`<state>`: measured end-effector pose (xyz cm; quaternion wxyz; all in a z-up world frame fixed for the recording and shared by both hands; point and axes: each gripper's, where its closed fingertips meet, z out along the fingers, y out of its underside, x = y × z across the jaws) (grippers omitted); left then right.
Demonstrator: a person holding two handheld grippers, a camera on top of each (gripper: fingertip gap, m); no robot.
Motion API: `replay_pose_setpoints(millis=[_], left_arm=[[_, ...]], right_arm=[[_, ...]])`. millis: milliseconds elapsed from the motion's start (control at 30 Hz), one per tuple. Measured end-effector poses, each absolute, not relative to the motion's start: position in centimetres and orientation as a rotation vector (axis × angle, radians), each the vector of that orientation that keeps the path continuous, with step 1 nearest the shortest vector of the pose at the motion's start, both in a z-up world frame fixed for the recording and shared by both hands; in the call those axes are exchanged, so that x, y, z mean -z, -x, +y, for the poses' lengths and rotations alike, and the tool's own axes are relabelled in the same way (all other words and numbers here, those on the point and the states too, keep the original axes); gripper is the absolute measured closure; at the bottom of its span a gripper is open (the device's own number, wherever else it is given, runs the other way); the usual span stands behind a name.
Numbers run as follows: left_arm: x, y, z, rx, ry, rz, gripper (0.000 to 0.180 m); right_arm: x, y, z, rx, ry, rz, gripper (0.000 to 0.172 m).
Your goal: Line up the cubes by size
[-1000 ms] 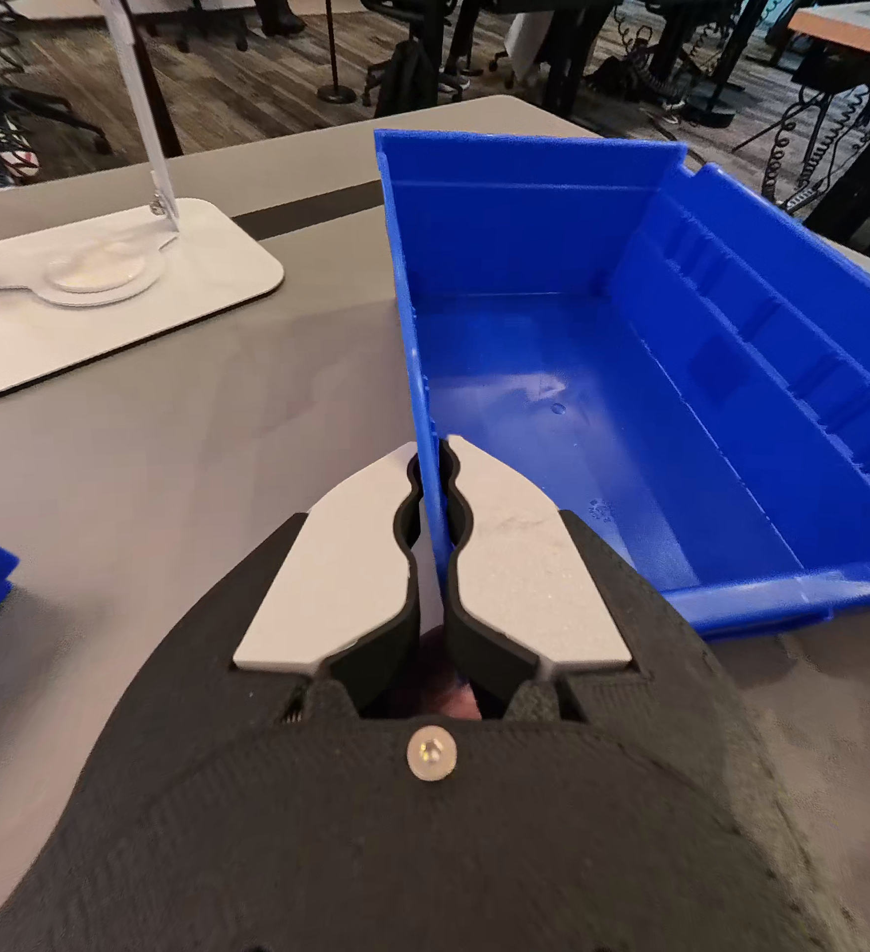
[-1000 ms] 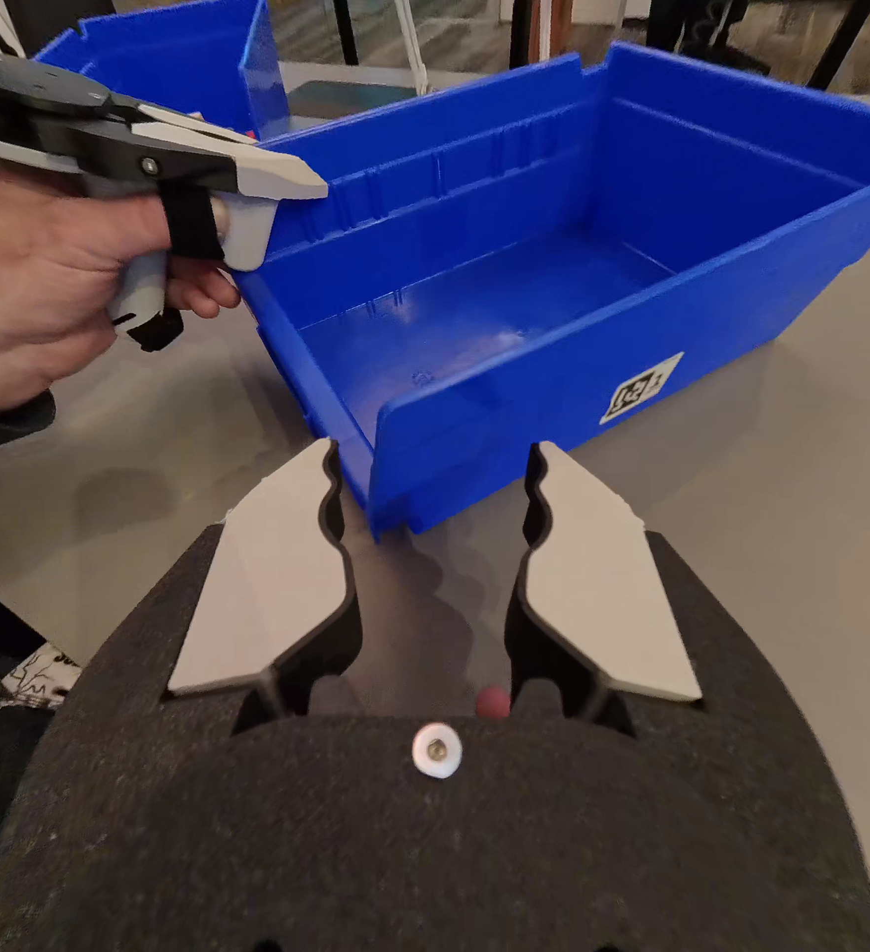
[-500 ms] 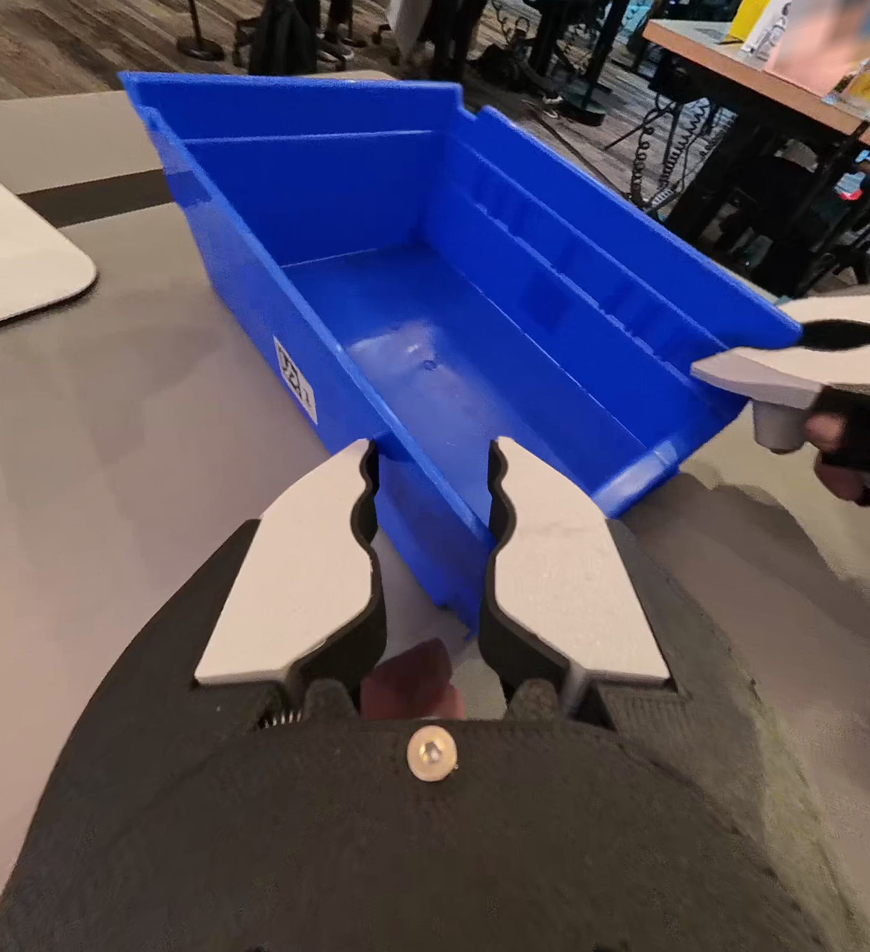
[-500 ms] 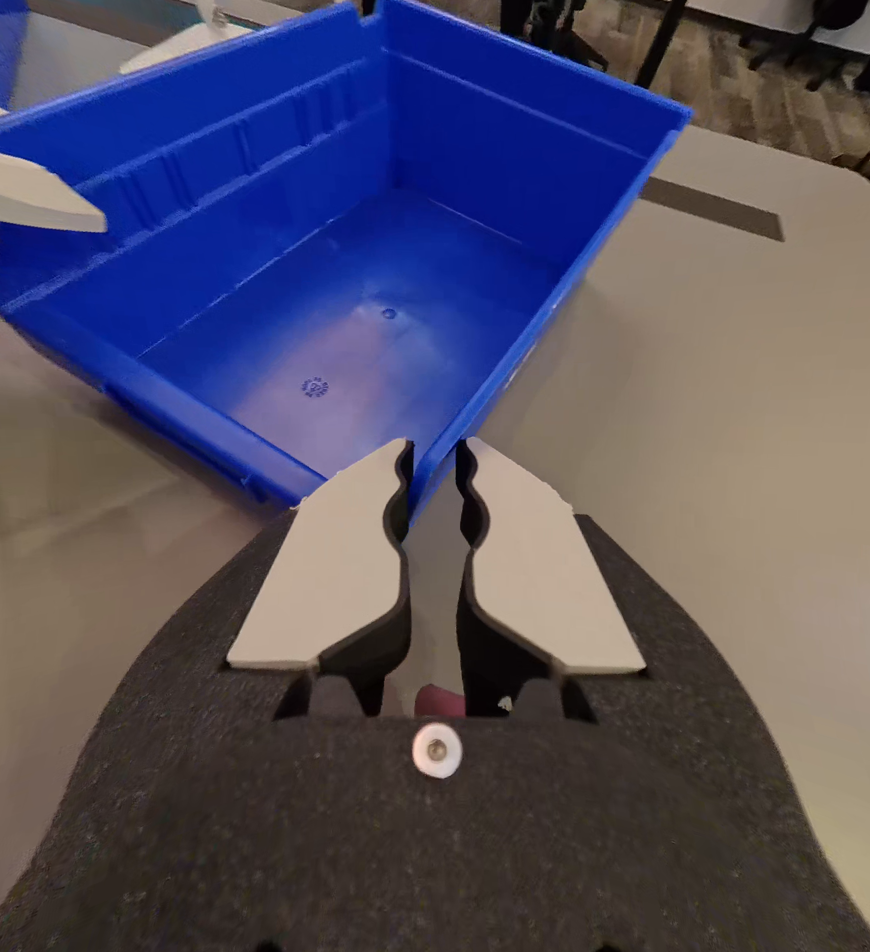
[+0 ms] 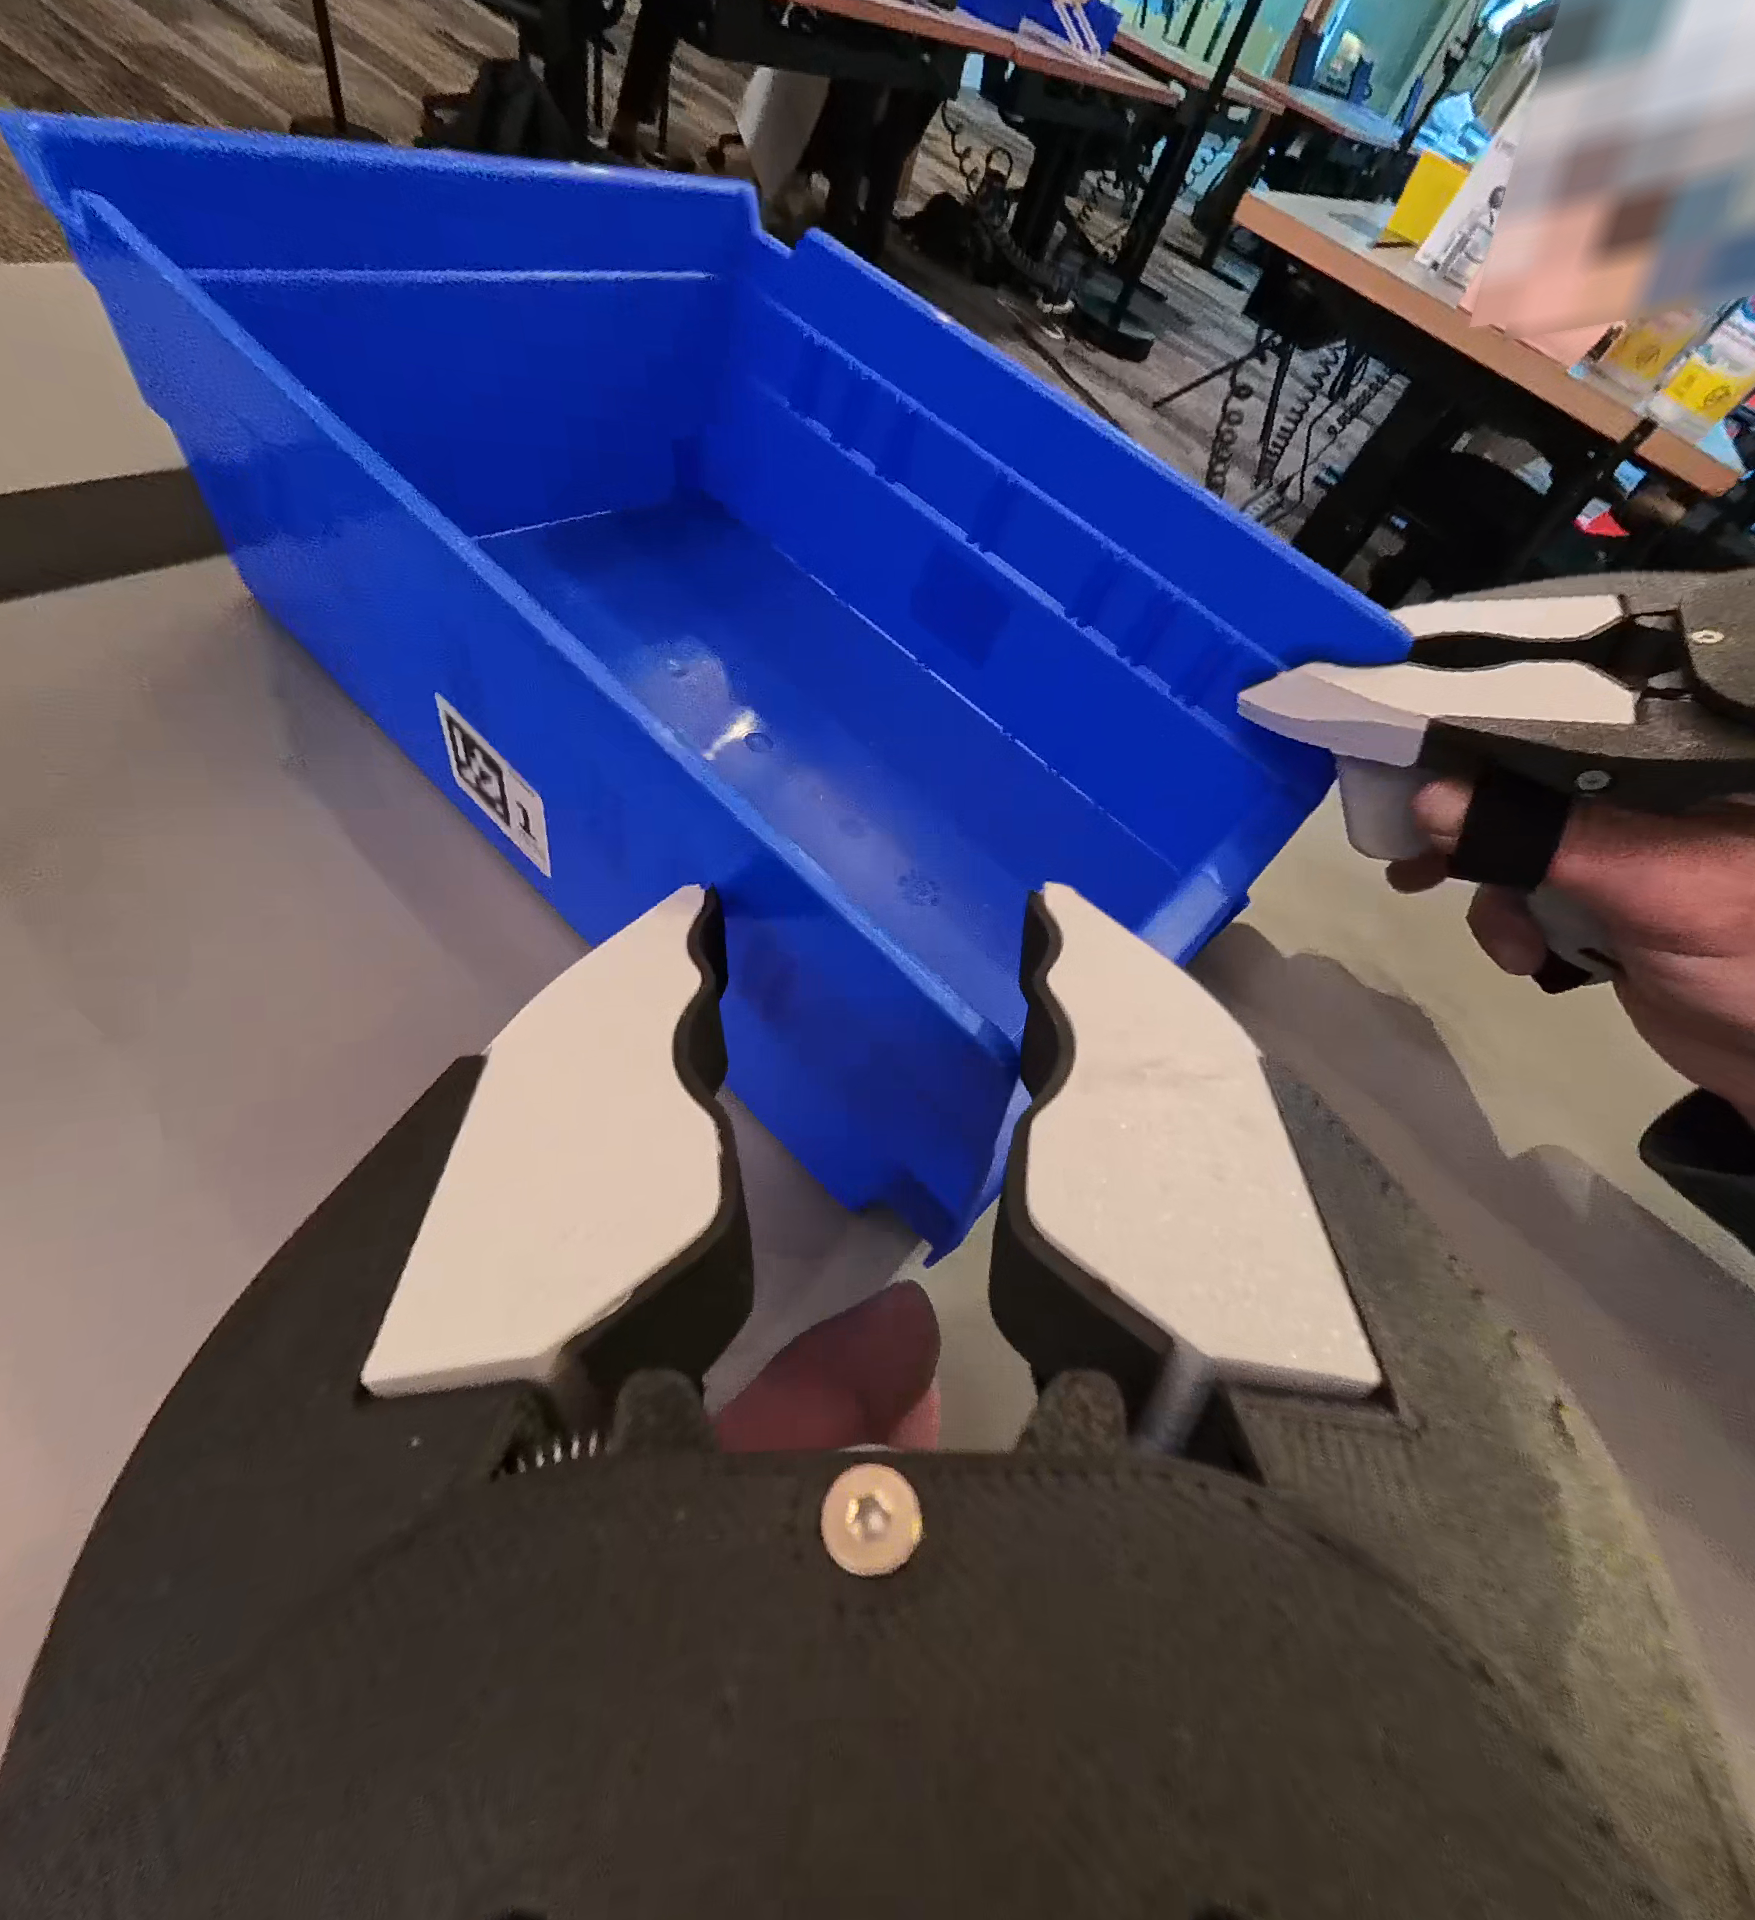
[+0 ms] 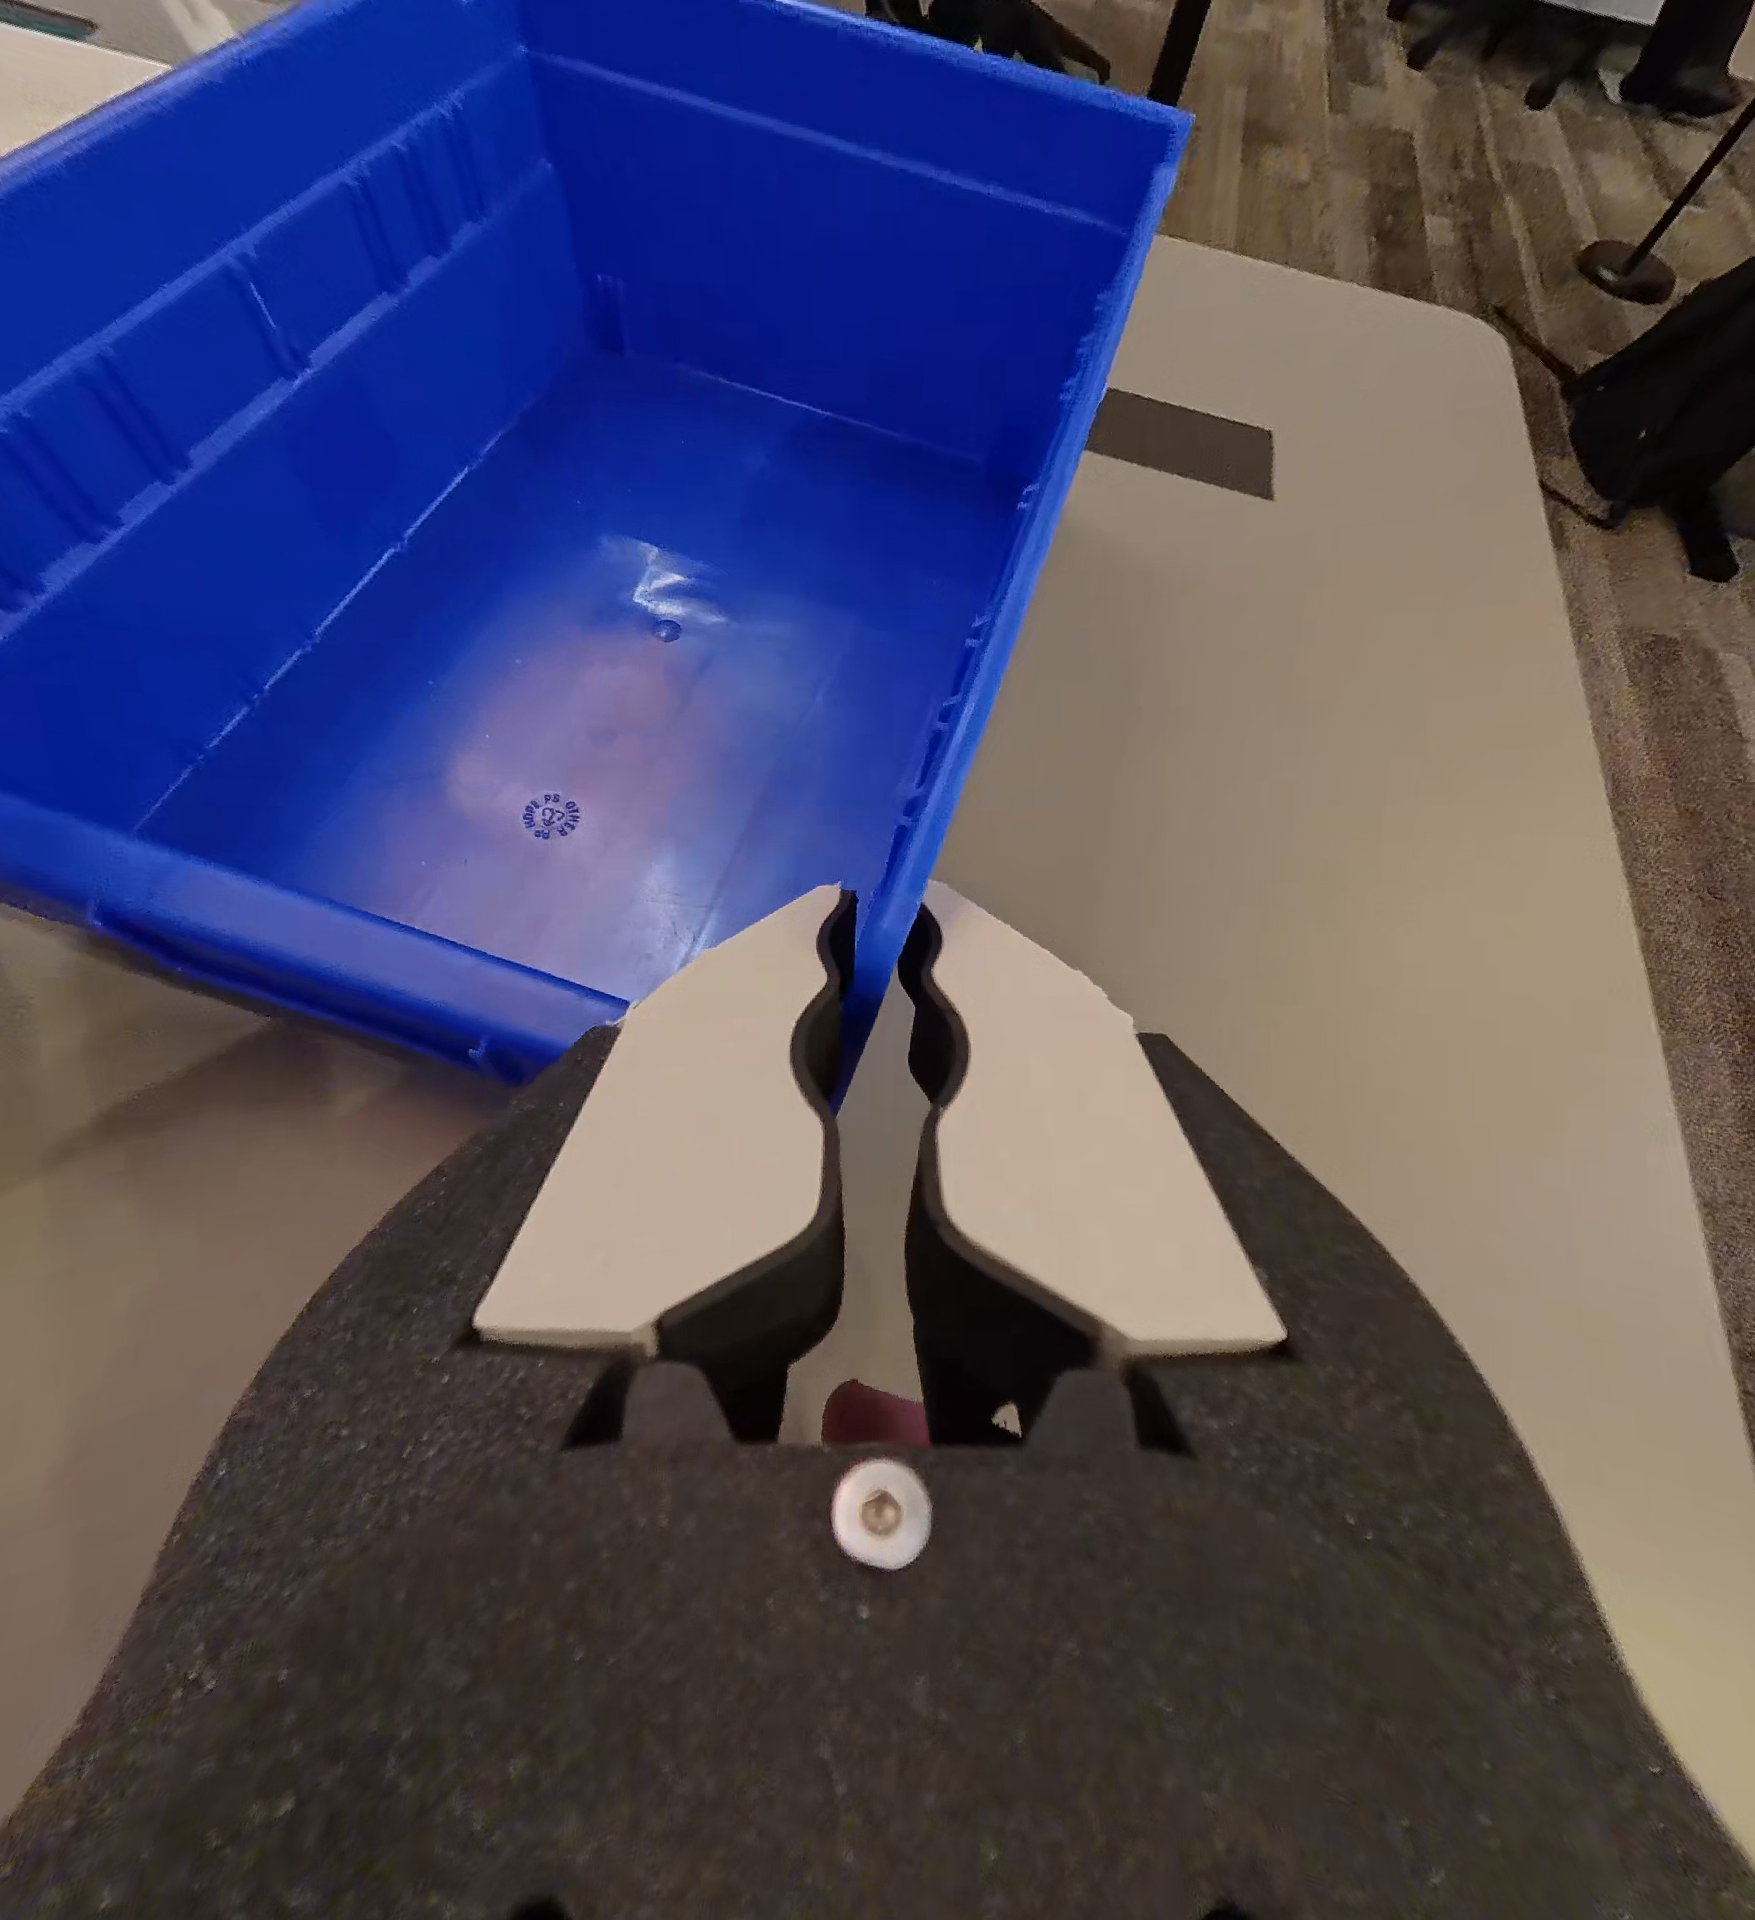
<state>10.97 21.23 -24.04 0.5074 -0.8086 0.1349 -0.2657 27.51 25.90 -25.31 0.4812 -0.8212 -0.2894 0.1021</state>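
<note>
Sitting across most of both frames is a grey surface (image 6: 1320,831), and on it a big blue bin (image 5: 592,468) is lying with its long axis running from the lower centre of the left wrist view up toward the upper left. It is showing nothing but a bare, shiny floor inside. No cubes are appearing anywhere in either view, so where the task's things are lying cannot be told; they may be sitting somewhere out of frame.

The right tool (image 6: 878,935) is pinching the bin's thin side wall near its corner, the fingers pressing on the rim from inside and outside; in the left wrist view the same tool is reaching in from the right edge of the frame, with a hand (image 5: 1683,935) wrapped under it. The left tool (image 5: 873,904) is standing spread, its fingers straddling the bin's near corner in the lower centre without pressing on it. A white sticker (image 5: 494,779) is showing on the bin's outer wall at mid left.

Only the right tool is gripping, so I would judge that any shift of the bin is turning on that one pinch. The bin's underside and the surface behind its far wall are hidden, and the far tables at upper right are too blurred to read.
</note>
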Motion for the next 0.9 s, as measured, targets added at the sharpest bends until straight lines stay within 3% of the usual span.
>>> replay_pose_setpoints(millis=[567,600,633,700,900], left_arm=[[24.1,-12.2,28.8,0.600,1.934,0.266,0.127],[24.0,-12.0,28.7,0.609,1.934,0.258,0.124],[24.0,-11.7,28.7,0.605,1.937,0.240,0.110],[23.6,-10.7,28.3,0.589,1.930,0.210,0.084],[21.9,-4.8,19.9,0.499,1.872,0.272,0.083]], right_arm=[[25.3,-28.8,34.3,-0.212,1.997,-0.666,0.166],[25.3,-28.7,34.2,-0.210,1.990,-0.667,0.165],[25.2,-28.9,34.1,-0.195,1.981,-0.665,0.161],[24.5,-29.6,33.9,-0.161,1.956,-0.630,0.142],[18.2,-29.4,27.9,0.050,1.727,-0.684,0.142]])
